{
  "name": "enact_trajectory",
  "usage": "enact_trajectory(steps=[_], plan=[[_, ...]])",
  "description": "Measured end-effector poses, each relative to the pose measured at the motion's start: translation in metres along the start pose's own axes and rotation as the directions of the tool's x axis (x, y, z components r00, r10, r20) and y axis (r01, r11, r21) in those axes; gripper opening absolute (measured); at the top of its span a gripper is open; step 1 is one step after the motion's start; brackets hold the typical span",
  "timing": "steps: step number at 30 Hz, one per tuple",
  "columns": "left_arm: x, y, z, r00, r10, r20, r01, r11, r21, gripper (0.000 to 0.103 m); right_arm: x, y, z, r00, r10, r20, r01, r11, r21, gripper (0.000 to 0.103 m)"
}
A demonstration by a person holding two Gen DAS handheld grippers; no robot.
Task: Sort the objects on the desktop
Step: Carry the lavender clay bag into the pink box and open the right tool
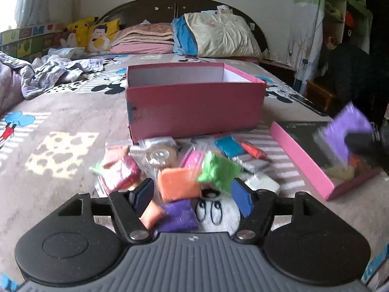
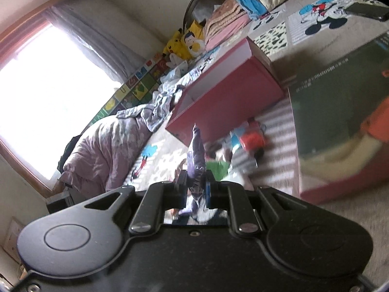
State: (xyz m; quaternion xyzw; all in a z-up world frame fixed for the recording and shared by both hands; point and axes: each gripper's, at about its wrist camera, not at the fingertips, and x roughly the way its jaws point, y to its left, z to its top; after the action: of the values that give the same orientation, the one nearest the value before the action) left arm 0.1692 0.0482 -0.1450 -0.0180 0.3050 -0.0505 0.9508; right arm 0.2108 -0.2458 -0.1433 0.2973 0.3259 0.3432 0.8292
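A pile of small coloured clay packets lies on the bed in front of a red open box (image 1: 194,104). My left gripper (image 1: 193,196) is open, low over the pile, with an orange packet (image 1: 178,185) and a green packet (image 1: 218,172) between its fingers. A purple packet (image 1: 178,215) lies just under it. My right gripper (image 2: 196,182) is shut on a purple packet (image 2: 197,155) and holds it edge-on in the air. In the left wrist view that packet (image 1: 347,131) hangs above the pink box lid (image 1: 301,160) at the right.
The lid (image 2: 340,112) holds an orange packet (image 2: 379,121) and a cream one. A tape roll (image 1: 160,157), blue packet (image 1: 228,146) and white plush with eyes (image 1: 214,216) lie in the pile. Pillows and a rumpled quilt lie further back. The bed's right edge is near the lid.
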Motion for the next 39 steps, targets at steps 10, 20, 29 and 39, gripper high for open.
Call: enact_trajectory(steps=[10, 20, 29, 39], plan=[[0.002, -0.019, -0.021, 0.999, -0.011, -0.042, 0.014, 0.997, 0.082, 0.076, 0.023, 0.009, 0.046, 0.999, -0.033, 0.003, 0.034, 0.994, -0.102, 0.011], [0.005, -0.011, -0.025, 0.999, -0.02, -0.042, 0.023, 0.997, 0.067, 0.076, 0.075, 0.02, 0.105, 0.996, -0.093, -0.007, 0.089, 0.965, -0.248, 0.011], [0.0, -0.004, -0.025, 0.997, 0.053, 0.059, -0.057, 0.996, 0.068, 0.076, 0.135, 0.032, 0.152, 0.981, -0.189, -0.042, 0.157, 0.904, -0.397, 0.011], [-0.003, 0.009, -0.02, 0.995, 0.038, 0.095, -0.039, 0.999, 0.01, 0.076, 0.191, 0.021, 0.175, 0.945, -0.313, -0.093, 0.236, 0.851, -0.468, 0.011]])
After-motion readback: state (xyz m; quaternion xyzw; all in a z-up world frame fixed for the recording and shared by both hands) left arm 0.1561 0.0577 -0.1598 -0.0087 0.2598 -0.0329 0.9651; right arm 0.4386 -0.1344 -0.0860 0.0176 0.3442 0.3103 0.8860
